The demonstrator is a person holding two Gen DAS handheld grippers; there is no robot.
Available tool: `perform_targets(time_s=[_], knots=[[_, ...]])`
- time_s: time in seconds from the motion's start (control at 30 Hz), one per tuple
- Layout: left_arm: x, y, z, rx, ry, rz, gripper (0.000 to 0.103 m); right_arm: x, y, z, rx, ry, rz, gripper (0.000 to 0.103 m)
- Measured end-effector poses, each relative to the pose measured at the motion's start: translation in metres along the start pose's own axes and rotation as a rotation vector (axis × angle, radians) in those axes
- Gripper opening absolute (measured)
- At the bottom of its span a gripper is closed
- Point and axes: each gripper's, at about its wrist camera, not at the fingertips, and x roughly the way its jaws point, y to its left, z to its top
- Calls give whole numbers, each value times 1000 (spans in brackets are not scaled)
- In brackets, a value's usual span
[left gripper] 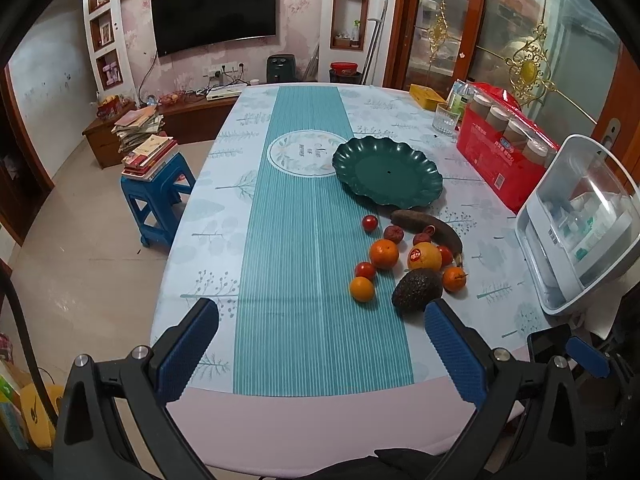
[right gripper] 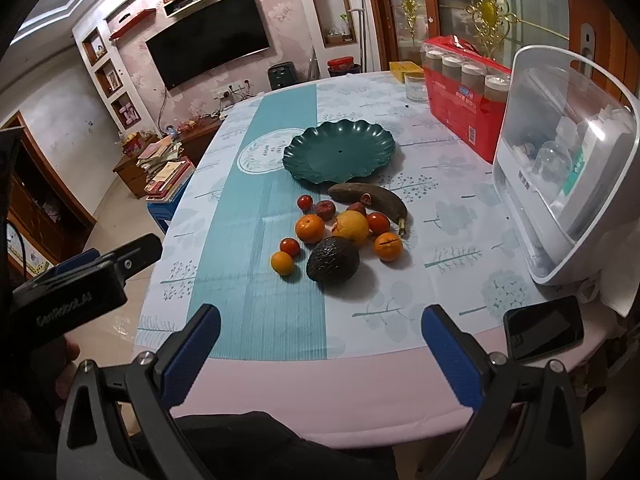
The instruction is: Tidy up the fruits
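The left wrist view takes in a blue stool [left gripper: 158, 200] stacked with books beside the table; the right wrist view alone shows a dark phone [right gripper: 543, 327] at the table's near edge and the left gripper's body at its left border. The left gripper [left gripper: 322, 316] hangs with jaws wide apart and holds nothing; the right gripper [right gripper: 320, 322] likewise. The fruits lie clustered on the tablecloth [right gripper: 420, 216], ahead of both jaw pairs: the avocado [right gripper: 333, 260] nearest, oranges, tomatoes and a dark banana [right gripper: 370, 199] beyond. The green plate [right gripper: 339, 156] sits just behind, bare.
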Motion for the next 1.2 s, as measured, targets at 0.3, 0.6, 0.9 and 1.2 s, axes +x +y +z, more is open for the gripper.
perform_targets(time_s=[0.3,0.6,0.9,1.2], knots=[[12,-6,1,7,40,2,102,0,-3,-8,-31,-30,-30,101],[51,-13,12,-5,147,-1,102,31,-18,6,-65,-3,-23,101],[125,-9,25,-87,297,-22,102,81,-18,19,-172,12,16,101],[197,-14,26,-116,430,-59,98,147,-20,24,-196,104,67,101]])
